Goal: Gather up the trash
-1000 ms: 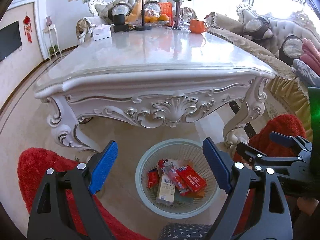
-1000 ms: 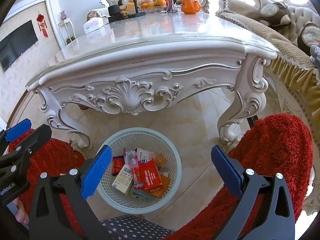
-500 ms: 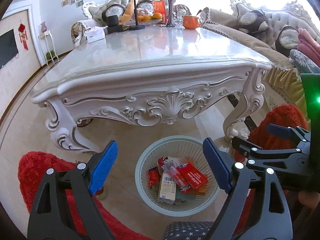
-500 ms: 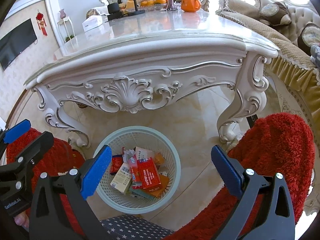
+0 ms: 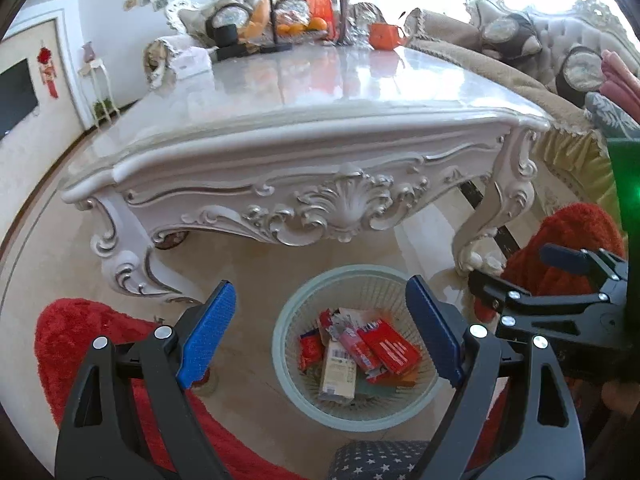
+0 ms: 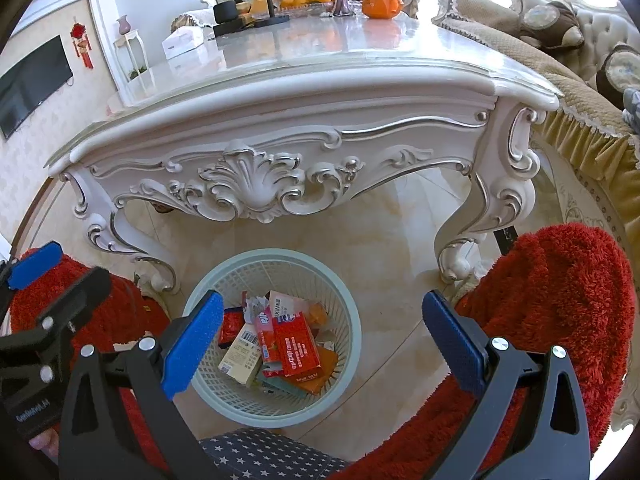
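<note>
A pale green mesh wastebasket [image 5: 288, 344] [image 6: 348, 312] stands on the floor in front of the carved white table. Inside lie several packets and boxes: a red box [image 5: 388, 346] [image 6: 296, 346], a beige carton [image 5: 338, 372] [image 6: 240, 356] and a pink wrapper [image 6: 266, 338]. My left gripper [image 5: 320, 332] hovers above the basket, open, nothing between its blue pads. My right gripper [image 6: 320, 344] hangs over the basket too, open and empty. Each gripper shows in the other's view, the right one [image 5: 560, 280] at the right edge, the left one [image 6: 40, 276] at the left edge.
The ornate white marble-top table [image 5: 320, 128] [image 6: 304, 92] carries a fruit tray, an orange mug [image 6: 380, 2], a vase and a tissue box at its far end. Red shaggy cushions [image 5: 80, 344] [image 6: 560, 304] flank the basket. A star-patterned fabric [image 6: 264, 456] lies below. Sofas stand at the right.
The left view has shifted slightly, with the table and basket sliding a little in frame. The basket's contents and both grippers' openings are unchanged.
</note>
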`<state>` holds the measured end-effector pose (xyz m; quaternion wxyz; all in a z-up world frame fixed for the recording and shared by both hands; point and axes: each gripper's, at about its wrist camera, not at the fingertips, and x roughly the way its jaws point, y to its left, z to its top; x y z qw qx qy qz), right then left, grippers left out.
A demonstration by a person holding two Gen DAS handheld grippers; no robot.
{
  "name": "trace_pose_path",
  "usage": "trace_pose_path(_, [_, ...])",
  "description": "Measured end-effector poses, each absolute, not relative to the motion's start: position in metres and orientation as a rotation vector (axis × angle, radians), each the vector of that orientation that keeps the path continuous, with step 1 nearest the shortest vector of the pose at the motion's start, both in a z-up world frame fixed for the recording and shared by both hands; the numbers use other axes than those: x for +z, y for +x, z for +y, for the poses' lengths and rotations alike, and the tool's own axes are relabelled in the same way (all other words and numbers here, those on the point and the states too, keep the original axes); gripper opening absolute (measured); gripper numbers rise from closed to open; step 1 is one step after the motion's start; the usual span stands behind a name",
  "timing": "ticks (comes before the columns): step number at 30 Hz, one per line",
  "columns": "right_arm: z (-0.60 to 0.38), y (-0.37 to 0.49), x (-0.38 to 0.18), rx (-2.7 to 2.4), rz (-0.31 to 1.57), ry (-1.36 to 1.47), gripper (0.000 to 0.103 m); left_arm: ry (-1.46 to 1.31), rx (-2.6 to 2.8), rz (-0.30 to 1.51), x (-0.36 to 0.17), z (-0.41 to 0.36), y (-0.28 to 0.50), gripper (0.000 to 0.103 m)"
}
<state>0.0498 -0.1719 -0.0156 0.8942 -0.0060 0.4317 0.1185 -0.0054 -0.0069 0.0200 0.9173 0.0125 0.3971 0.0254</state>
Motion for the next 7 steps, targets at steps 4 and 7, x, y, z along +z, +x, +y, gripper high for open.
trace_pose_path(4, [-0.1726, 0.051, -0.0157, 0.242, 0.897, -0.014, 0.095, -0.032, 0.0, 0.842, 0.0167, -0.0034, -0.0031, 0.085])
trace_pose_path(7, [-0.1729, 0.0511, -0.0142, 0.24, 0.892, -0.015, 0.095, -0.031, 0.021, 0.845, 0.0147, -0.0025, -0.003, 0.085])
